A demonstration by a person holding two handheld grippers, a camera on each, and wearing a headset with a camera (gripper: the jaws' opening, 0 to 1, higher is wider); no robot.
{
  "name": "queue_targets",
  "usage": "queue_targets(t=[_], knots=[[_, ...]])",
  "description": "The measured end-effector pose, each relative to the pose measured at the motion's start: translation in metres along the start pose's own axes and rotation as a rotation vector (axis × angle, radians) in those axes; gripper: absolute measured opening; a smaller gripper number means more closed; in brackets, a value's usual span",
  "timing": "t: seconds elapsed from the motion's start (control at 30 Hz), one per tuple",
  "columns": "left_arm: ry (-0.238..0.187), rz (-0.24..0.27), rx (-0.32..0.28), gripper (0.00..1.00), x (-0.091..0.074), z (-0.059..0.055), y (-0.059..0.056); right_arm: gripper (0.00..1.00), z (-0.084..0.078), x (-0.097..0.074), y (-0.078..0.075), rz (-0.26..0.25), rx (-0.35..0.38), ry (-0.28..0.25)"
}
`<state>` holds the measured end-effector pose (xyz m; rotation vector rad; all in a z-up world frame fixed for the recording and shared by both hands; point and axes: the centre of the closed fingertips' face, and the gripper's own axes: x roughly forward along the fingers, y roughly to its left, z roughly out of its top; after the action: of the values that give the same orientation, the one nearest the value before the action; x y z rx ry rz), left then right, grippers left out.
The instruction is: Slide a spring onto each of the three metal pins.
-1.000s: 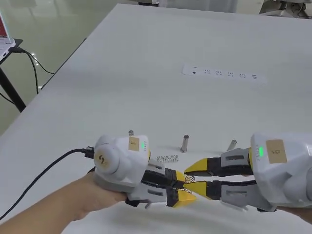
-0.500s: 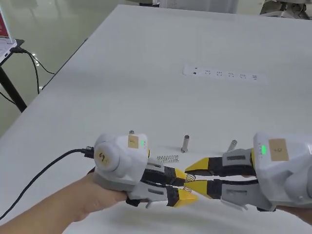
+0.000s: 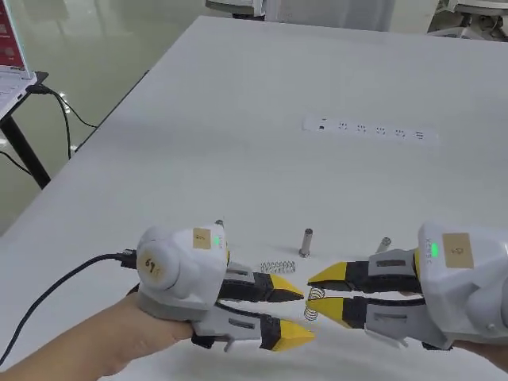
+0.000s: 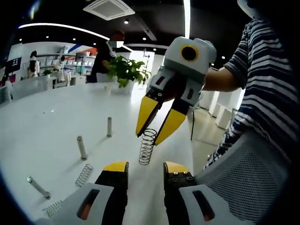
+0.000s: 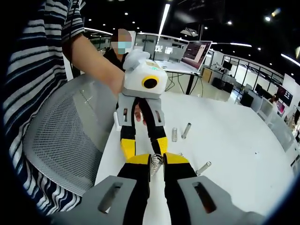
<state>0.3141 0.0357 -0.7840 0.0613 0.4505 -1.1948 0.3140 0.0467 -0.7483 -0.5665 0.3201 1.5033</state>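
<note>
Spring (image 4: 147, 147) hangs clear of the tabletop (image 3: 238, 143), pinched near its top coils by the yellow tips of the right tongs (image 5: 157, 160), which are closed on it. Its lower coils dangle free. That suits the job: with the bottom end unobstructed, it can be lowered over a pin.

The left tongs (image 4: 146, 167) face it tip to tip, jaws parted and gripping nothing, the spring just in front of the gap. I judge they are placed to steady or re-seat the spring.

The 3 pins (image 3: 306, 241) stand upright in a row just beyond the tongs, and all look bare, so the task seems to be at its 1st spring. A 2nd spring (image 3: 277, 267) lies flat on the tabletop between the left and middle pins, within easy reach.

Both tongs are held low and roughly level over the near edge, pointing inward at each other. A hand (image 3: 151, 329) wraps the left tongs' body from below, the forearm coming in from the lower left.
</note>
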Motion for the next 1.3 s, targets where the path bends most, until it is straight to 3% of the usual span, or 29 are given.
queue_targets(t=[0.27,0.47,0.73,0.97,1.3], knots=[[-0.016,0.072,-0.042,0.30,-0.022,-0.005,0.013,0.07,0.001,0.002,-0.002,-0.013,-0.009,0.004],[-0.038,0.155,-0.072,0.36,-0.043,-0.003,0.031,0.07,0.001,0.000,-0.006,-0.033,-0.009,0.006],[-0.052,0.243,-0.104,0.50,-0.069,-0.007,0.047,0.07,-0.002,-0.004,-0.017,-0.069,-0.005,0.008],[-0.038,0.310,-0.133,0.59,-0.093,-0.018,0.055,0.07,-0.007,-0.009,-0.022,-0.089,0.007,0.016],[-0.005,0.377,-0.150,0.86,-0.106,-0.033,0.062,0.07,-0.012,-0.012,-0.031,-0.118,0.015,0.022]])
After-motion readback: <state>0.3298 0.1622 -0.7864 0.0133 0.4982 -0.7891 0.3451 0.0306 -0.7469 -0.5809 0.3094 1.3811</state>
